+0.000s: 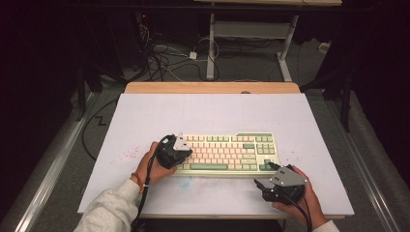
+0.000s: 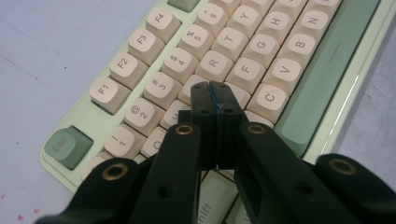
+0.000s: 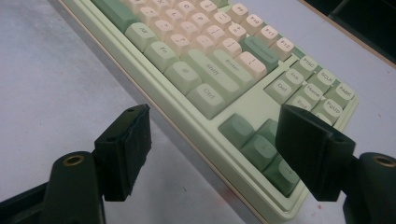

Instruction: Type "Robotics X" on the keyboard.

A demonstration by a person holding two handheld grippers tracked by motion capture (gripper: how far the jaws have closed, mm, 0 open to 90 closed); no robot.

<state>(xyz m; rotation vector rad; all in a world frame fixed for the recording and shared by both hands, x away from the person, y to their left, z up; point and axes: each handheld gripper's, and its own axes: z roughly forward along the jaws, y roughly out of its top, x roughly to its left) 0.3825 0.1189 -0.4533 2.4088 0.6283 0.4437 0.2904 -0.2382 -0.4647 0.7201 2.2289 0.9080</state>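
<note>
The left gripper (image 2: pixel 215 95) has its fingers (image 2: pixel 205 107) pressed flat together with nothing between them, their joined tips poised over the letter keys at the left end of the keyboard (image 2: pixel 261 56), about where the row of R and F meets the row of C; whether they touch a keycap cannot be told. In the high view this gripper (image 1: pixel 180 151) sits over the keyboard's (image 1: pixel 227 152) left end, held by the left hand (image 1: pixel 151 166).

The right gripper (image 3: pixel 217 140) has its fingers (image 3: pixel 128 147) spread wide and empty. Between and just beyond them lies the keyboard's (image 3: pixel 205 70) right front corner, with the green arrow keys (image 3: pixel 254 142) close to the right-hand finger. From above, the right gripper (image 1: pixel 263 184) rests just off that corner, in the right hand (image 1: pixel 302 200).

The cream-and-green keyboard lies flat on the pale surface (image 1: pixel 159 116), slightly toward the person's side, its long axis running left to right, its space bar (image 1: pixel 209 167) edge facing the person.
</note>
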